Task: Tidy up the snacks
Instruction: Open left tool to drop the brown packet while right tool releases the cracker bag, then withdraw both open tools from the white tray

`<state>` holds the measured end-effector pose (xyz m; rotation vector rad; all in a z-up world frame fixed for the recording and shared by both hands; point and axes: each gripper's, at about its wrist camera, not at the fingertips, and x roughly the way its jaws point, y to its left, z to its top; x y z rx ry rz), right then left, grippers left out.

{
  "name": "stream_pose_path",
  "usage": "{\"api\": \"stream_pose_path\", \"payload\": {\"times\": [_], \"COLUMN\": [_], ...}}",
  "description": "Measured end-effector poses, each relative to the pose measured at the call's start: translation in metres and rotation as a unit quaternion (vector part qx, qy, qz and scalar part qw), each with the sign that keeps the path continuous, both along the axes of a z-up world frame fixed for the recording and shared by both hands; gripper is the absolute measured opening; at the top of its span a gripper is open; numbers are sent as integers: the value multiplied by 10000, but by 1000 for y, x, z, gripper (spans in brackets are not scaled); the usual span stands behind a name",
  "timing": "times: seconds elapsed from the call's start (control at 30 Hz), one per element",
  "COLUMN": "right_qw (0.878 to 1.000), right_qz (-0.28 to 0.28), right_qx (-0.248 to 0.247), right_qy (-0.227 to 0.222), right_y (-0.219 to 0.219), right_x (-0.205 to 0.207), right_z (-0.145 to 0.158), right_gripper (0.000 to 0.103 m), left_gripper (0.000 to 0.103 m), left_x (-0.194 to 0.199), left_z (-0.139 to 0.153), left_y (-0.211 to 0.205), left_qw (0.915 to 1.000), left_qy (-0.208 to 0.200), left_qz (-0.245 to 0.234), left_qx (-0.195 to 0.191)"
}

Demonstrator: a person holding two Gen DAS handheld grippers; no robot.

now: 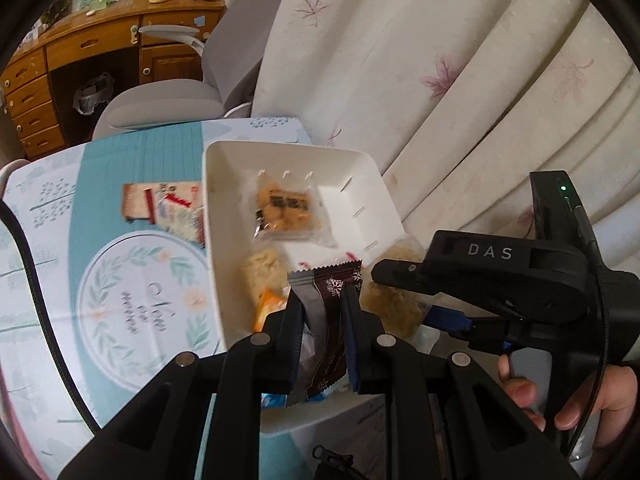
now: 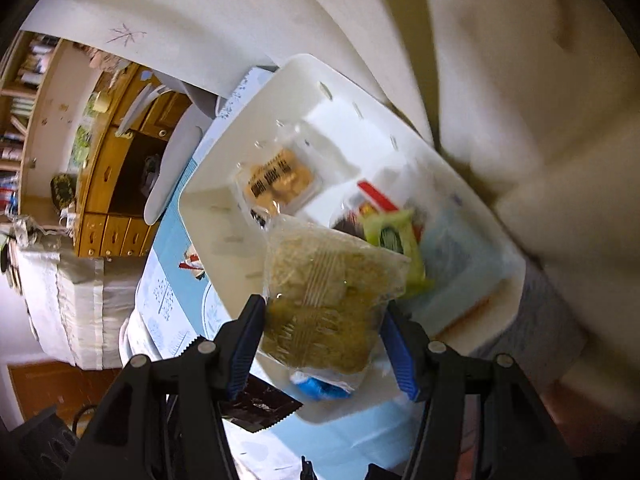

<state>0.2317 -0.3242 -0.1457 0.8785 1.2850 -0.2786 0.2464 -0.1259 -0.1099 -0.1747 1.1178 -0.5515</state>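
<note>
My left gripper [image 1: 322,304] is shut on a dark brown snack packet [image 1: 328,320] with a snowflake print, held over the near edge of a white bin [image 1: 224,184]. Beside it on the right, my right gripper [image 2: 324,308] is shut on a clear packet of yellowish puffed cake [image 2: 328,300], also above the bin [image 2: 208,184]. The right gripper [image 1: 404,300] shows in the left wrist view too. In the bin lie a clear biscuit packet [image 1: 286,204], a green packet [image 2: 392,236], a pale blue box [image 2: 452,264] and an orange packet [image 1: 268,308].
A red-and-white snack packet [image 1: 164,208] lies on the blue patterned tablecloth [image 1: 120,280], left of the bin. A pale curtain [image 1: 440,60] hangs close behind the bin. A grey chair [image 1: 168,96] and a wooden desk [image 1: 80,52] stand beyond the table.
</note>
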Motion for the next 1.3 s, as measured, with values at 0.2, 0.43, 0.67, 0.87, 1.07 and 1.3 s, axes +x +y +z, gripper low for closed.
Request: {"api": "stream_pose_path", "payload": {"times": [0.2, 0.43, 0.67, 0.87, 1.07, 1.3], "right_qw": [9983, 9957, 9911, 9837, 9772, 9700], "right_qz": [421, 725, 1018, 1374, 1655, 1853], "right_qx": [-325, -398, -623, -956, -1138, -1436], "right_qy": [-221, -408, -593, -663, -682, -649], "right_y": [-15, -22, -12, 10, 40, 86], "right_x": [14, 18, 13, 0, -19, -45], "right_z": [-5, -7, -1, 4, 4, 5], "right_gripper": [59, 74, 74, 74, 74, 74], "left_gripper": [17, 52, 63, 65, 69, 75], "left_x": [9, 9, 6, -11, -31, -51], "left_z": [-8, -13, -18, -18, -17, -7], "left_y": [-17, -16, 1, 21, 58, 116], "left_qw": [9998, 9996, 9983, 9978, 9969, 9959], "left_qy": [-175, -157, 93, 36, 72, -34], "left_qz": [48, 240, 533, 539, 637, 555], "left_qx": [-66, 33, 236, 385, 451, 708]}}
